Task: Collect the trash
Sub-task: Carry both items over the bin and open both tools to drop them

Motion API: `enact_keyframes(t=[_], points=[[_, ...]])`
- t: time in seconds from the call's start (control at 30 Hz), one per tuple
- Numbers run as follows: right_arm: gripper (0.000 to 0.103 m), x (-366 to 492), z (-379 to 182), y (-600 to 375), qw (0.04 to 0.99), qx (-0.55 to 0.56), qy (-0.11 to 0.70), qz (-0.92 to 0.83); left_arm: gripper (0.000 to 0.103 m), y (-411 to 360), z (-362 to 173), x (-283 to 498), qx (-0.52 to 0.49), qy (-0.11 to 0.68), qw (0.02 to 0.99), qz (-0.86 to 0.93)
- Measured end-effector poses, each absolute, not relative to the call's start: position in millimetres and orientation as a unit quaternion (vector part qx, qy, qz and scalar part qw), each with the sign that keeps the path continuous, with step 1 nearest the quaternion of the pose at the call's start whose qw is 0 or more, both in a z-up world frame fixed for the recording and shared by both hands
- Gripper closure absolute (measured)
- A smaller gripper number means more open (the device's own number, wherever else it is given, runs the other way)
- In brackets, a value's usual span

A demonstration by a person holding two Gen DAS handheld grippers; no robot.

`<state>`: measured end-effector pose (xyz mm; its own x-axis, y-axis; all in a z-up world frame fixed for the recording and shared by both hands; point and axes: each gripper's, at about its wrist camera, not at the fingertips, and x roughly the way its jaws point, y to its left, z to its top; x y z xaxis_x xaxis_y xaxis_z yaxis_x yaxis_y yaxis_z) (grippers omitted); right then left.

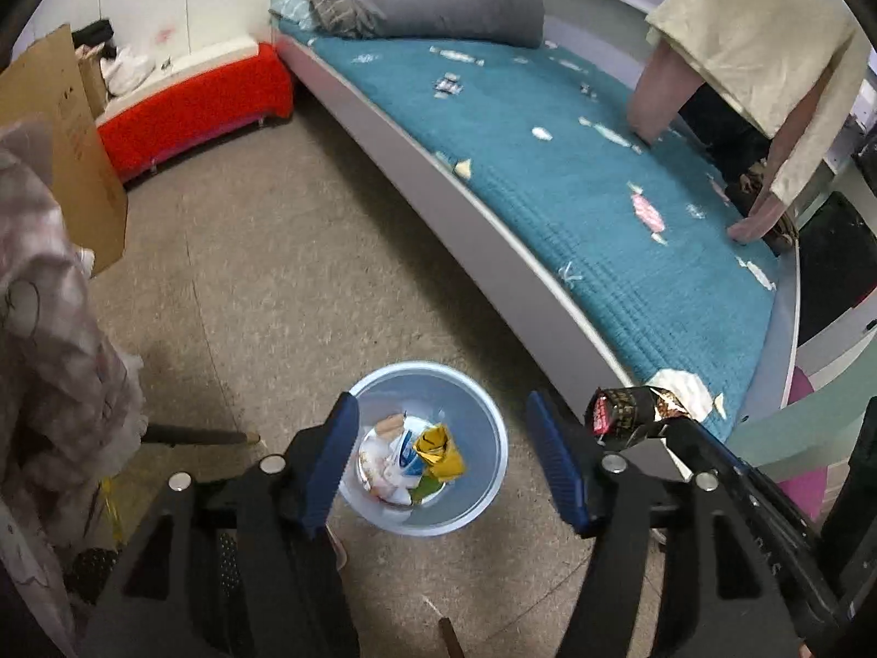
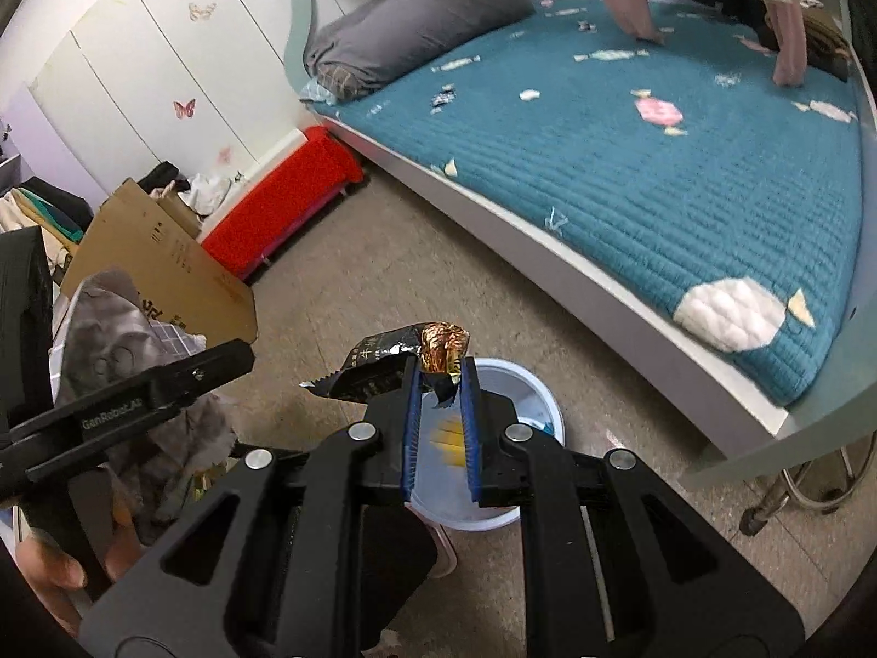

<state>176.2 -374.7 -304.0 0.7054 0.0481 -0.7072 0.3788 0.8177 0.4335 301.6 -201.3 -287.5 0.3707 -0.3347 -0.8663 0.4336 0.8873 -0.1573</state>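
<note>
A pale blue waste bin (image 1: 425, 447) stands on the floor (image 1: 274, 296) beside the teal bed (image 1: 575, 175), holding a yellow packet (image 1: 441, 452) and other wrappers. The left gripper (image 1: 438, 460) hangs above it, jaws wide and empty. The right gripper (image 2: 441, 384) pinches a black snack wrapper (image 2: 383, 367) over the bin's rim.

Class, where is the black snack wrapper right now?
The black snack wrapper is pinched in the right gripper, held just above the pale blue bin beside the bed.
</note>
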Motion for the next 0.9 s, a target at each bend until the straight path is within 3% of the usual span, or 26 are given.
enact_keyframes(t=[0.47,0.63,0.7,0.9], points=[[0.088,199.2,-318.1,-349.2,0.873,0.286,0.389,-0.068,0.027,-177.6,-275.6,300.2,0.079,0.487,0.854,-0.168],[0.076,210.3,-321.9,-347.6,0.876,0.287,0.382,-0.069,0.025,-168.5,-267.6,301.9,0.072,0.478,0.861,-0.160],[0.047,214.8,-328.2,-347.8,0.871,0.286,0.392,-0.074,0.025,-165.5,-267.2,302.4,0.069,0.480,0.861,-0.157],[0.047,207.7,-326.7,-345.6,0.866,0.291,0.399,-0.074,0.025,-158.5,-263.5,297.3,0.065,0.481,0.861,-0.154]])
